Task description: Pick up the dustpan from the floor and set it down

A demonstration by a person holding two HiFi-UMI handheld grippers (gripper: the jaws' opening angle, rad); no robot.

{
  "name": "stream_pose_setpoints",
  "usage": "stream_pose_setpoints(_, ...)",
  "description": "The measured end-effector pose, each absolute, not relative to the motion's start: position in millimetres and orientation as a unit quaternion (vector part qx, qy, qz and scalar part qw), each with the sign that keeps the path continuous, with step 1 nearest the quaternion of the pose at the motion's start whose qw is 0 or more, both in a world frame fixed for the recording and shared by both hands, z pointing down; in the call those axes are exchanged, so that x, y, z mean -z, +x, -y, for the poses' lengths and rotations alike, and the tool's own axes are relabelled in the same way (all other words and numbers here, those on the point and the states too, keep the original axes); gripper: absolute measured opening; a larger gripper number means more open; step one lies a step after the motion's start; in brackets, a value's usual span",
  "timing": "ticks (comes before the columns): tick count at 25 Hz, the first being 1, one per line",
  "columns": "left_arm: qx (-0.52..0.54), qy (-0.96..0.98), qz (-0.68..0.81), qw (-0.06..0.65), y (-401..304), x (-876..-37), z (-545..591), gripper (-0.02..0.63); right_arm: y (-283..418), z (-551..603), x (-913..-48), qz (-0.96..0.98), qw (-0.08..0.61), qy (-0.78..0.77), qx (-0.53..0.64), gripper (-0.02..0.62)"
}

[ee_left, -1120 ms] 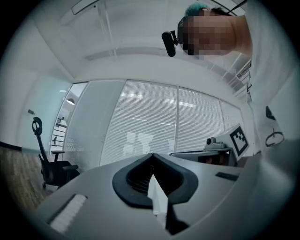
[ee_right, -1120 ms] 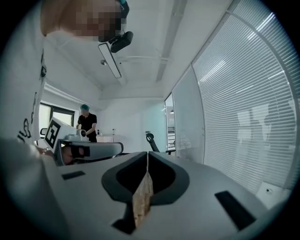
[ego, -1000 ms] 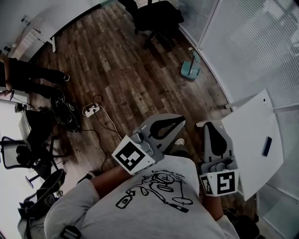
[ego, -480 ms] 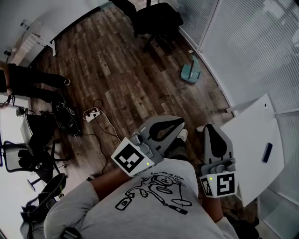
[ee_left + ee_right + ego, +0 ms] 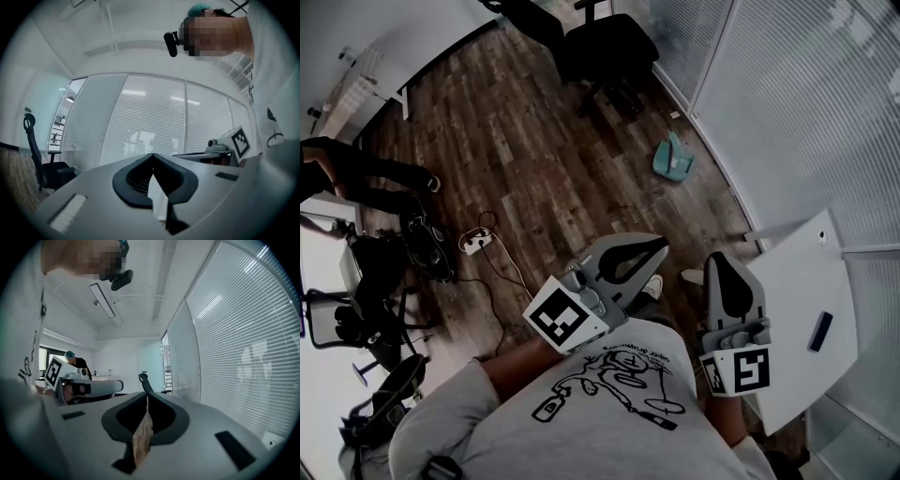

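Observation:
The teal dustpan (image 5: 673,159) lies on the wooden floor close to the glass wall, well ahead of both grippers. In the head view my left gripper (image 5: 661,246) and right gripper (image 5: 719,261) are held side by side in front of my chest, pointing level toward it. The left gripper (image 5: 152,155) has its jaws together with nothing between them. The right gripper (image 5: 146,394) is likewise shut and empty. Neither gripper view shows the dustpan.
A black office chair (image 5: 605,42) stands beyond the dustpan. A white table (image 5: 802,309) with a dark flat object (image 5: 819,331) is at my right, against the blinds (image 5: 787,112). A power strip with cable (image 5: 473,242) and dark bags (image 5: 422,244) lie to the left, near a person (image 5: 356,169).
I have moved forward with both grippers; in the head view the dustpan has slid down and left, nearer to them, and the white table has shifted lower right. Both jaws stayed shut.

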State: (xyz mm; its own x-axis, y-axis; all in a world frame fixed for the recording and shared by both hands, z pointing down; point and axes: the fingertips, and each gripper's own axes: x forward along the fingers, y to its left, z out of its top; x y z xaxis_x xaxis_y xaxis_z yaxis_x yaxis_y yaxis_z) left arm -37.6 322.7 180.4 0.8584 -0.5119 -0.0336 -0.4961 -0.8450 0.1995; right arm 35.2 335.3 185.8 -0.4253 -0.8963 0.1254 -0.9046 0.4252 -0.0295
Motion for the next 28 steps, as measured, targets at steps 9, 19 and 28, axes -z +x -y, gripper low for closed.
stream_pose_setpoints(9, 0.043, 0.958, 0.268, 0.088, 36, -175, -268, 0.002, 111, -284, -180, 0.842, 0.047, 0.536, -0.045, 0.009)
stream_pose_setpoints(19, 0.033, 0.949, 0.299, 0.091, 78, -183, -238, 0.002, 158, -250, -191, 0.853, 0.047, 0.516, -0.056, 0.009)
stream_pose_setpoints(28, 0.028, 0.947, 0.304, 0.096, 87, -197, -222, 0.002, 161, -231, -203, 0.858, 0.044, 0.508, -0.061, 0.009)
